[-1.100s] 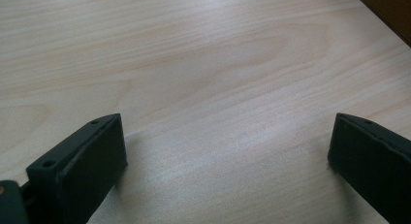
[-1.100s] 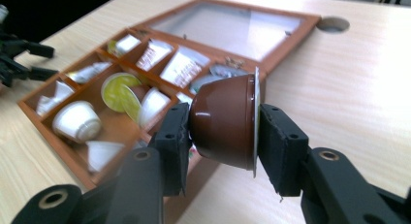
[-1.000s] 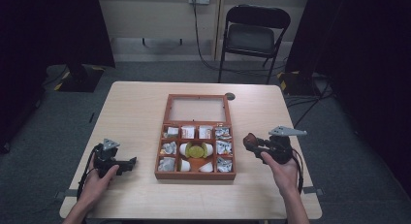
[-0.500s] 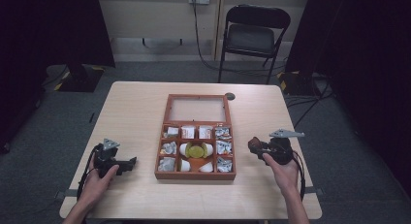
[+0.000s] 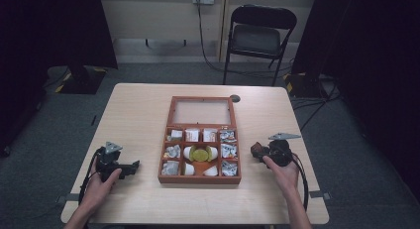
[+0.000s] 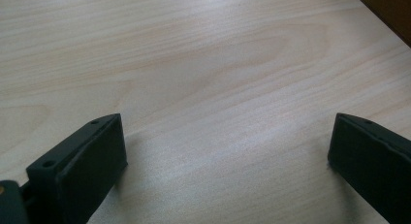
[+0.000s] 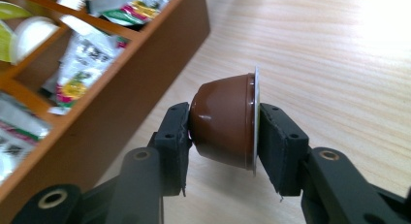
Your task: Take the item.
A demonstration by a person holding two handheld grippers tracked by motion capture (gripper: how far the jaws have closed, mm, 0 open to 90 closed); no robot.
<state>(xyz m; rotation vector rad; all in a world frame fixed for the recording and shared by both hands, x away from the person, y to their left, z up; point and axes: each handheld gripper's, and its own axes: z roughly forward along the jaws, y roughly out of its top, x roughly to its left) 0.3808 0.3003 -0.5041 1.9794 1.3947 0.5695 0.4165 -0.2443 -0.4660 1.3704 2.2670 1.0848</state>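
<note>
Clamped between the black fingers (image 7: 271,151) of the right gripper (image 7: 223,153) is a brown coffee capsule (image 7: 225,122), one pad on its rounded base and the other on its flat foil lid. Its axis from base to lid lies level, running across the jaws, with the lid toward the right of the right gripper view. In the high view the capsule (image 5: 256,150) hangs low over the table (image 5: 138,105), just right of the wooden compartment box (image 5: 200,180) and apart from its wall. The left gripper (image 5: 130,168) sits near the table's left near corner with its jaws spread wide over bare wood, grasping nothing.

Pale wood grain covers the tabletop, which stands on grey carpet with a black folding chair (image 5: 260,35) at the far side. Open tabletop lies right of the box as far as the table's right edge, and a broad bare stretch lies left of the box.
</note>
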